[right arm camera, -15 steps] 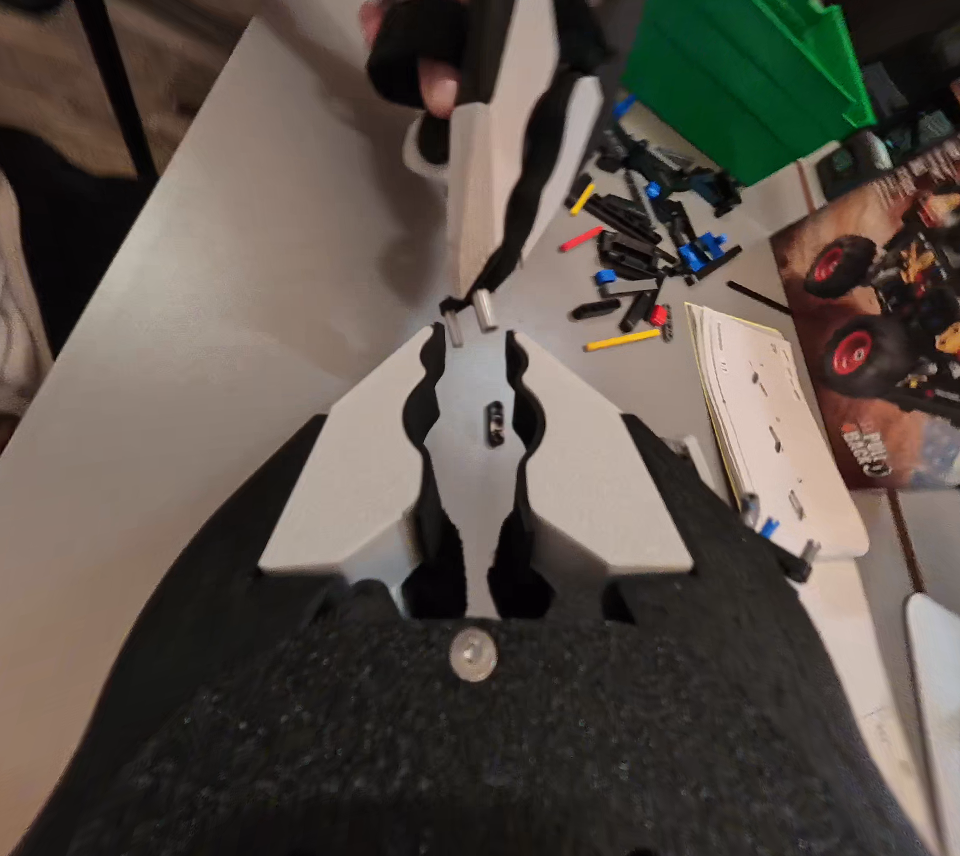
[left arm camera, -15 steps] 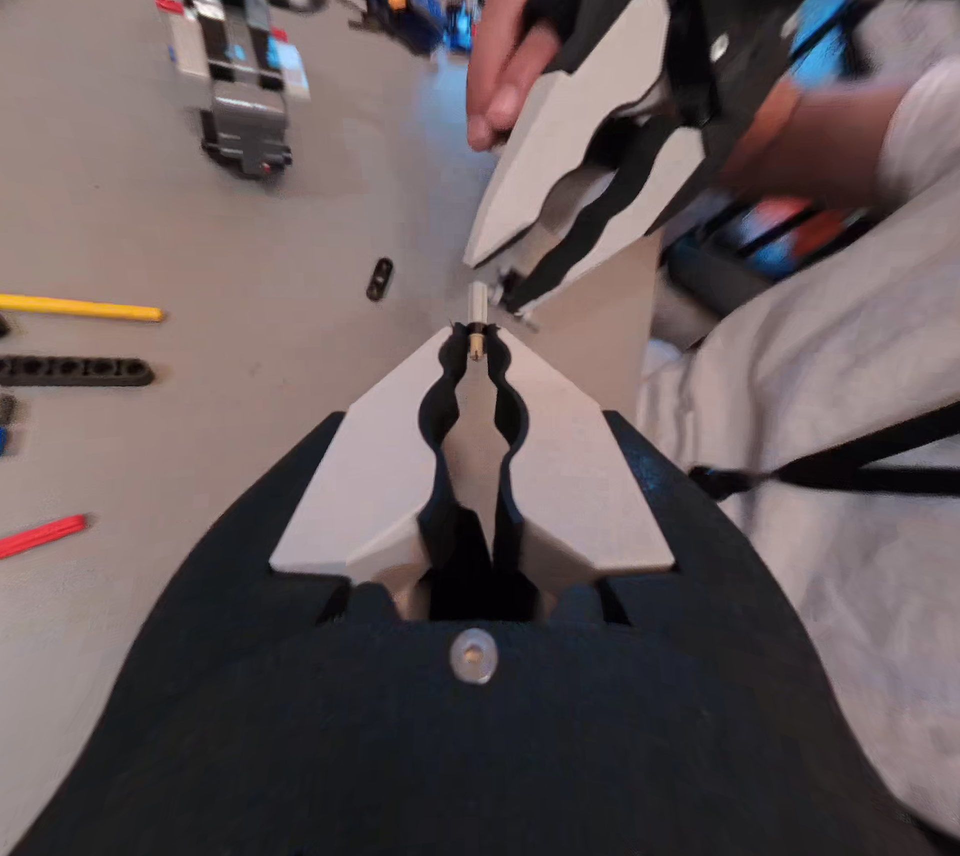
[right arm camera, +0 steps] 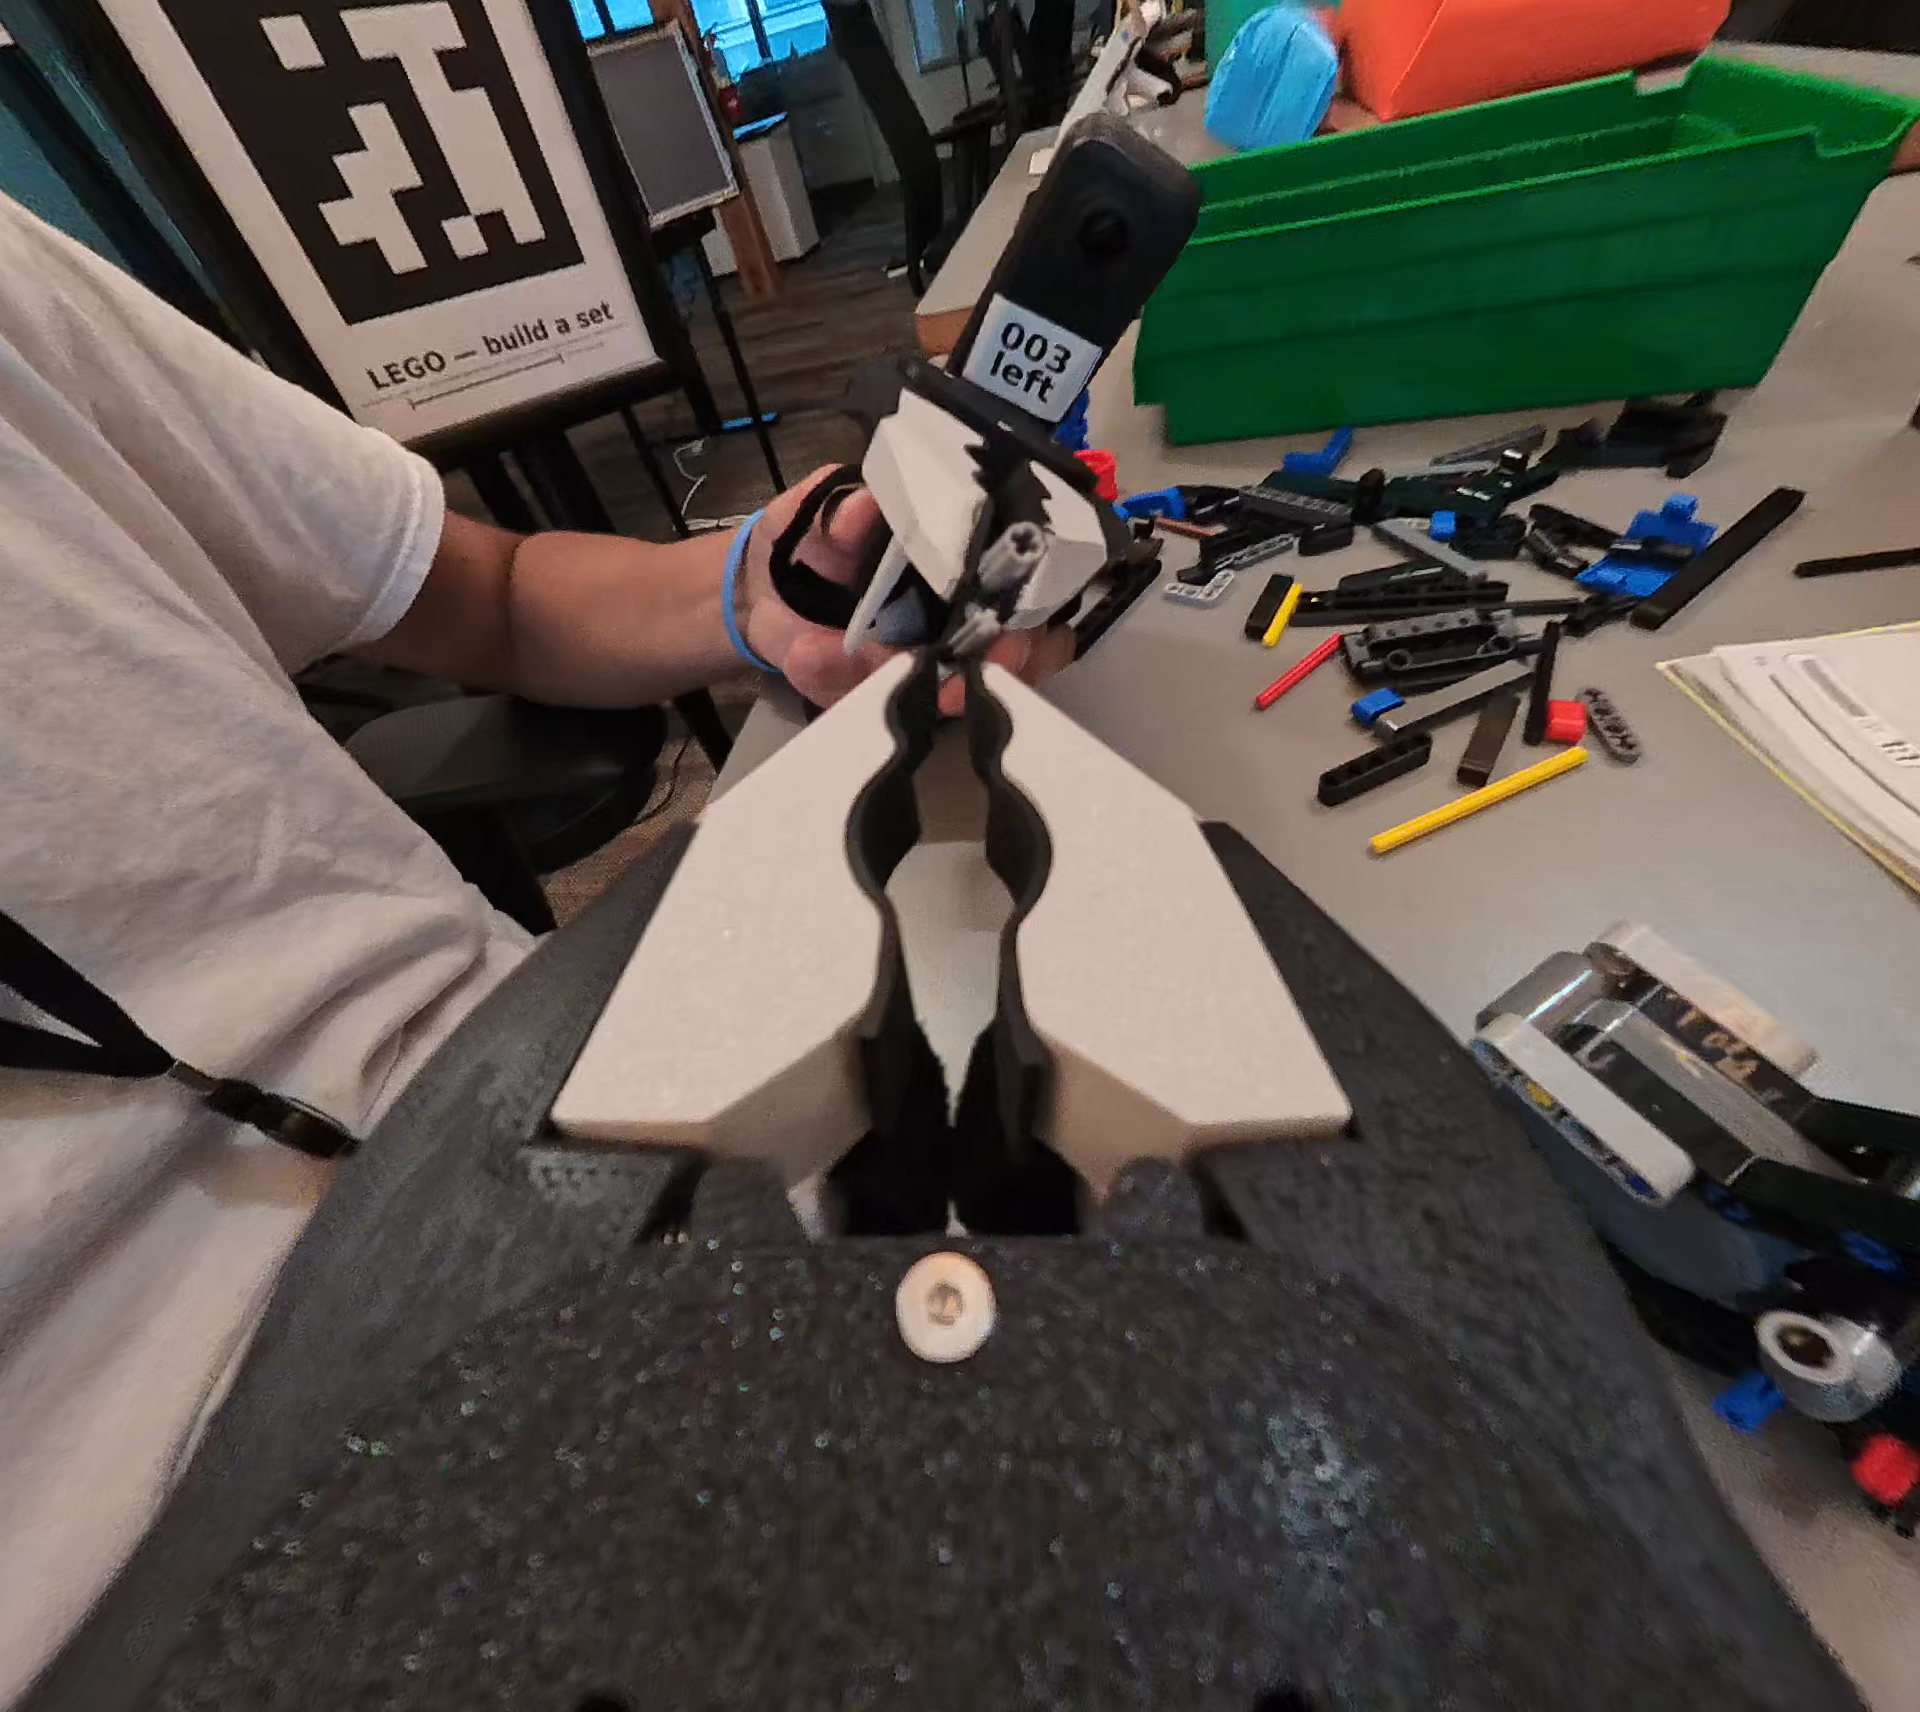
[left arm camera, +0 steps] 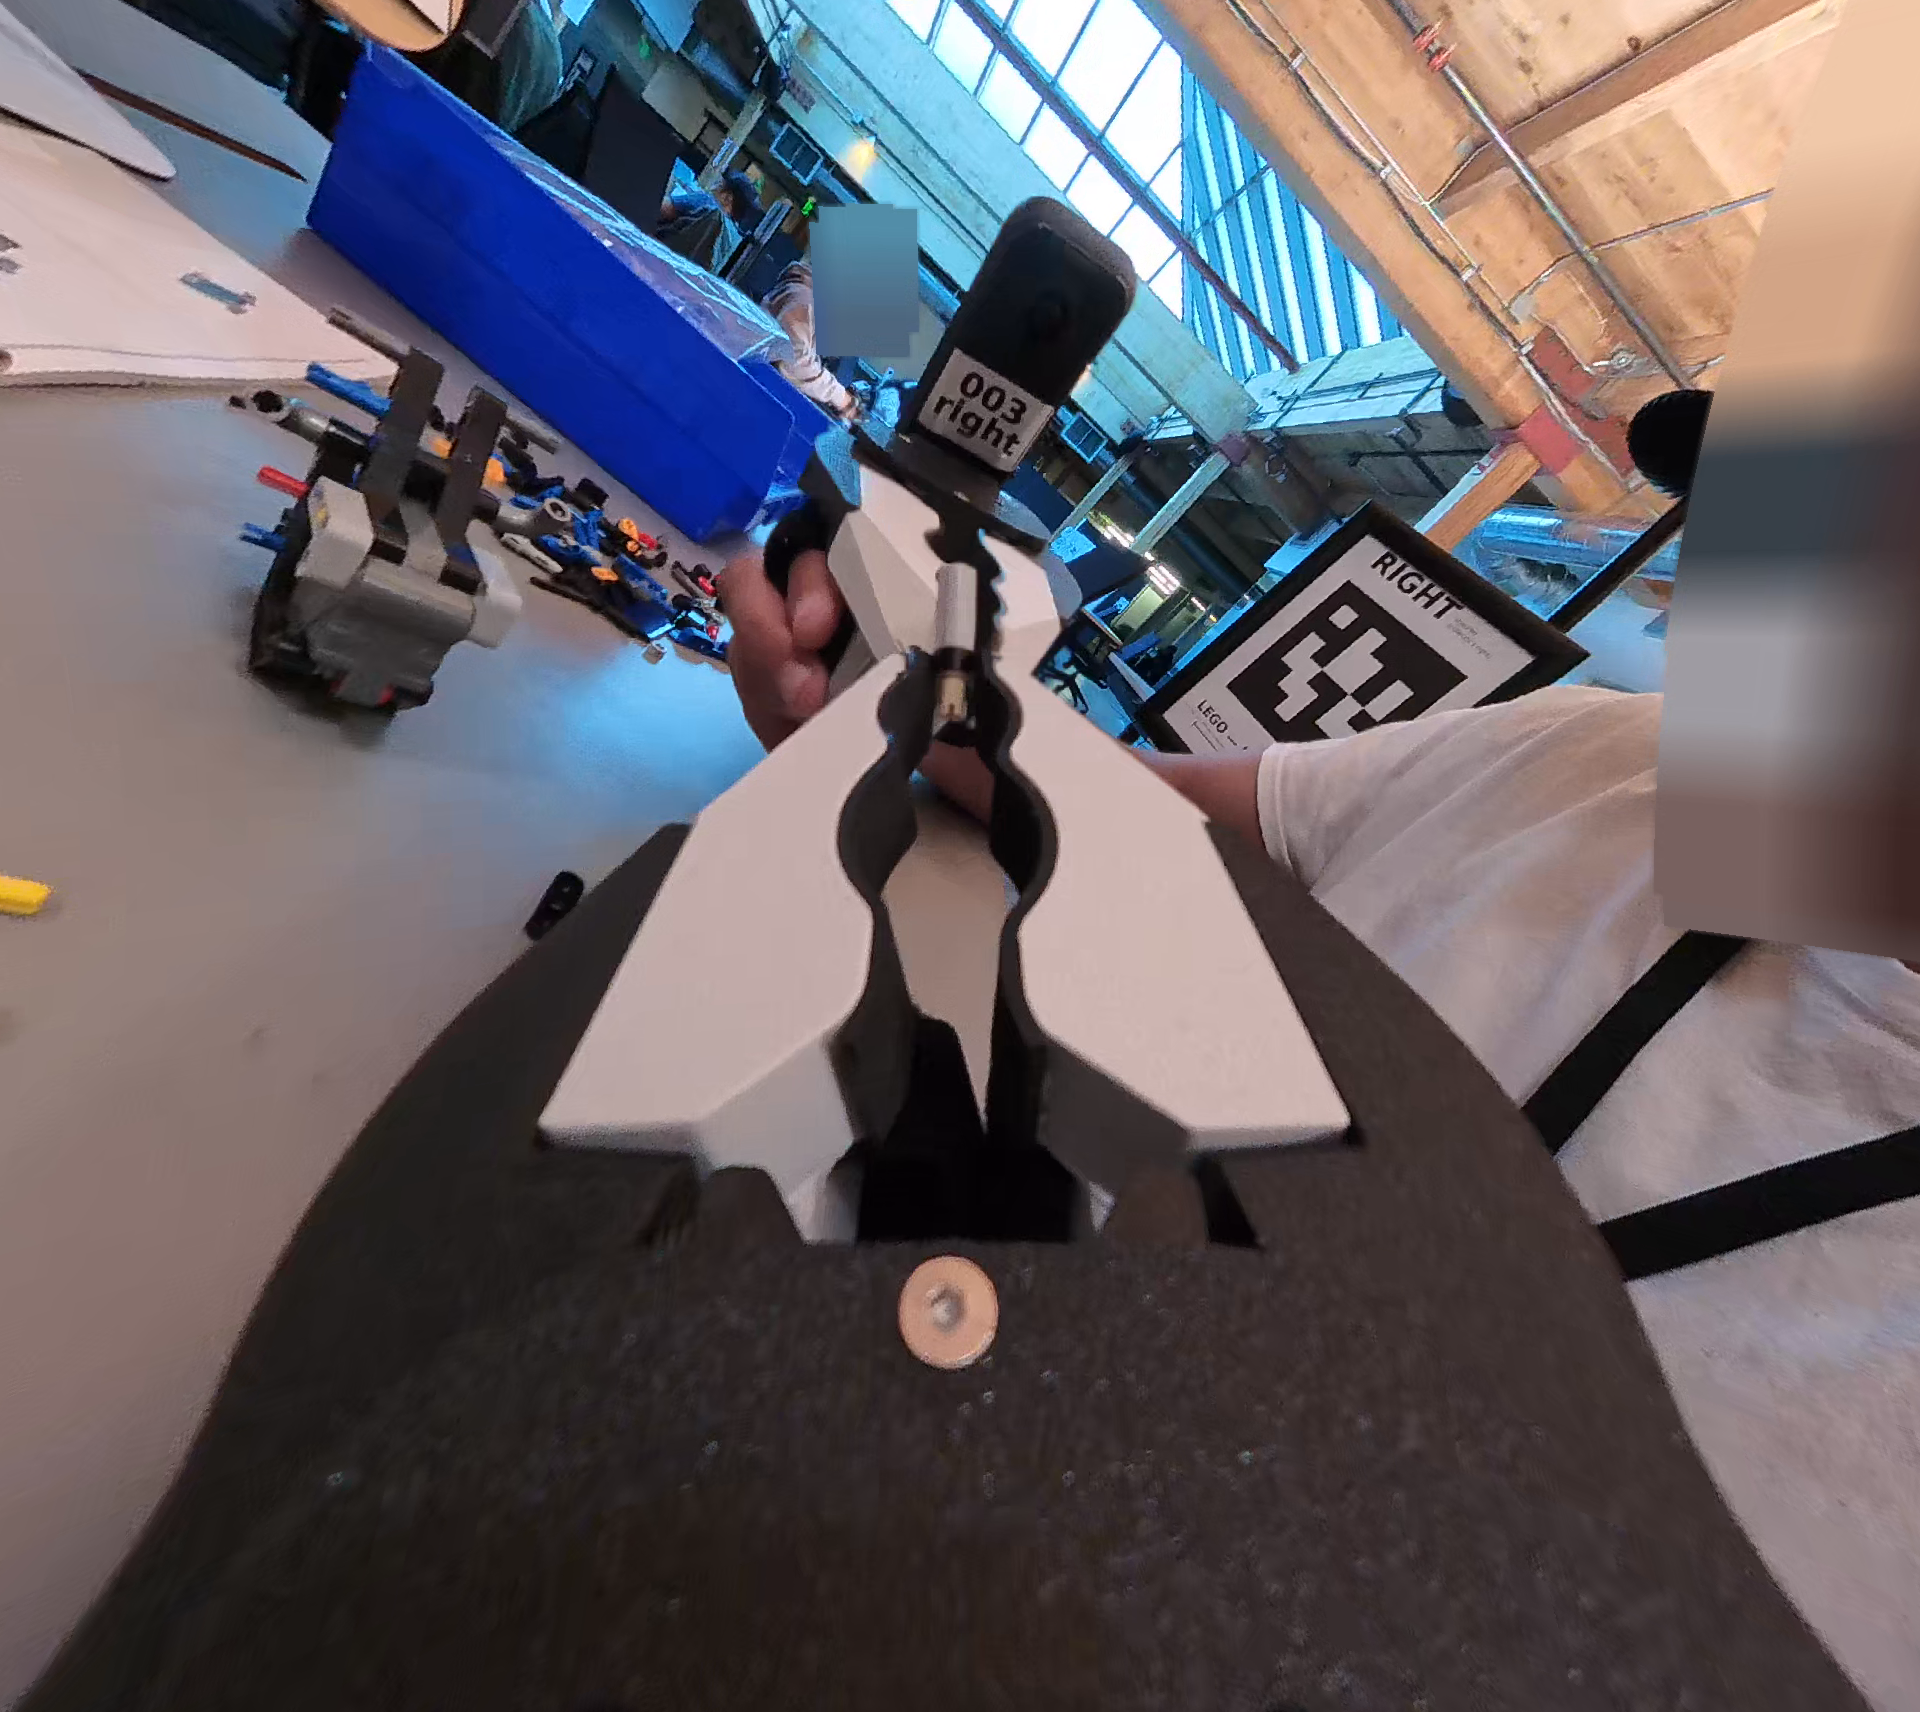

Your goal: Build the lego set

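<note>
Grippers meeting tip to tip over the table (left arm camera: pixel 312 831)
Left gripper (left arm camera: pixel 948 694) pinching a tan pin (left arm camera: pixel 948 698); right gripper (right arm camera: pixel 951 660) clamped on a grey connector (right arm camera: pixel 977 623).

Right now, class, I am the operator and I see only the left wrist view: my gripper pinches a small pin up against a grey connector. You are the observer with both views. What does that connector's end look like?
Observer: In the right wrist view the grey connector shows a cross-shaped hole in its end.
Operator: Is there any container besides the blue box?
Observer: Yes, a green bin stands on the table behind the loose parts.
Operator: Anything on the hand holding my gripper?
Observer: A blue wristband circles the wrist of the hand holding the left gripper, which pinches the pin.
</note>
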Motion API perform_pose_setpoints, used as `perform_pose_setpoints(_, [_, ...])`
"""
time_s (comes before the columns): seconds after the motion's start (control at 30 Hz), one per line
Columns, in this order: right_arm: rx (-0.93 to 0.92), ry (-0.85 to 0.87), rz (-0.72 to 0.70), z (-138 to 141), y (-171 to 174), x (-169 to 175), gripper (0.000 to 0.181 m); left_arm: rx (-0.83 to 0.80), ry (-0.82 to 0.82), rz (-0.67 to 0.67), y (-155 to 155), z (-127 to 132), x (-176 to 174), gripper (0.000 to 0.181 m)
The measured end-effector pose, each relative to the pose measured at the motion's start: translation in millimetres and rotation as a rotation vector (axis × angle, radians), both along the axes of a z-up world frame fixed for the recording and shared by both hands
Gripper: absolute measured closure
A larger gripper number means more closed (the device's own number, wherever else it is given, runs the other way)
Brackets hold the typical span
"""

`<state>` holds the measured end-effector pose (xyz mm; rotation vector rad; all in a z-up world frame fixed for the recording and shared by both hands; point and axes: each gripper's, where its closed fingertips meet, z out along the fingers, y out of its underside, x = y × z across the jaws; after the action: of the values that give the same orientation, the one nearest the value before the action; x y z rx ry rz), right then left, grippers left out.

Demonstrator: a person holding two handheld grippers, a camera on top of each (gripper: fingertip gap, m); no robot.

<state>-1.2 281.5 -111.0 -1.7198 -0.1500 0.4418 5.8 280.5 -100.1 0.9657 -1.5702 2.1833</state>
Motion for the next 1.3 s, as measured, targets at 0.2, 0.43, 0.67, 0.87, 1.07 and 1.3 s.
perform_pose_setpoints(0.2, [-0.022,0.02,0.012,-3.4,-1.5,0.2,0.168,0.018,0.001,0.033,-2.0,-3.2,1.7,0.176])
perform_pose_setpoints(0.43, [-0.037,0.077,0.037,-1.1,-5.7,5.3,0.175,0.062,-0.008,0.041,-7.5,-6.9,0.7,0.176])
perform_pose_setpoints(0.67, [-0.048,0.108,0.083,-0.7,-11.8,4.4,0.176,0.239,-0.064,0.022,-20.9,-20.7,-8.2,0.176])
perform_pose_setpoints(0.87, [-0.098,0.11,0.103,-9.5,-11.0,1.5,0.177,0.352,-0.091,0.02,-19.7,-30.9,-10.6,0.172])
perform_pose_setpoints(1.07, [-0.137,0.121,0.117,-15.3,-12.5,1.8,0.177,0.453,-0.139,0.038,-15.8,-37.6,-10.8,0.167])
perform_pose_setpoints(1.3, [-0.151,0.107,0.117,-19.8,-12.5,2.1,0.177,0.44,-0.117,0.036,-14.9,-38.3,-10.1,0.172])
